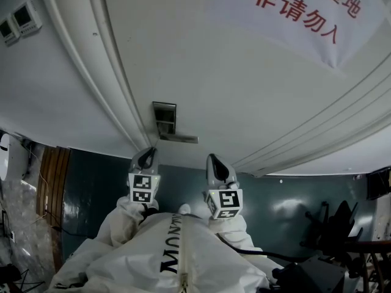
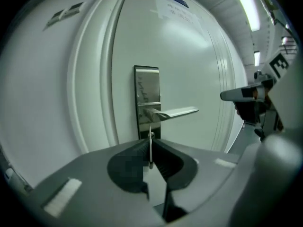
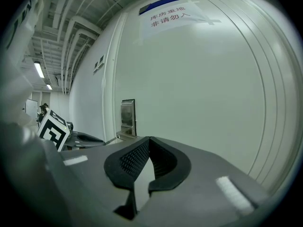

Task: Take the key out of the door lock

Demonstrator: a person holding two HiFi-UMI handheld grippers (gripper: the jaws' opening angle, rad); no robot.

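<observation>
- Head view: a white door (image 1: 244, 84) fills the frame, with a paper sign (image 1: 299, 11) in red characters at the upper right. The metal lock plate (image 1: 164, 119) sits at the centre, its handle (image 1: 180, 138) just below it. The left gripper (image 1: 146, 156) is just under the plate and the right gripper (image 1: 215, 163) is beside it, lower centre. Both are held out from white sleeves (image 1: 128, 218).
- Left gripper view: the fingers (image 2: 137, 150) are pinched narrow on the key (image 2: 150, 151). It is a thin blade standing edge-on at the lower centre, its tip lined up with the plate's lower end. I cannot tell whether it touches the lock.
- Right gripper view: its fingers (image 3: 135, 157) meet at the tips with nothing between them, pointing at bare door to the right of the plate.
</observation>
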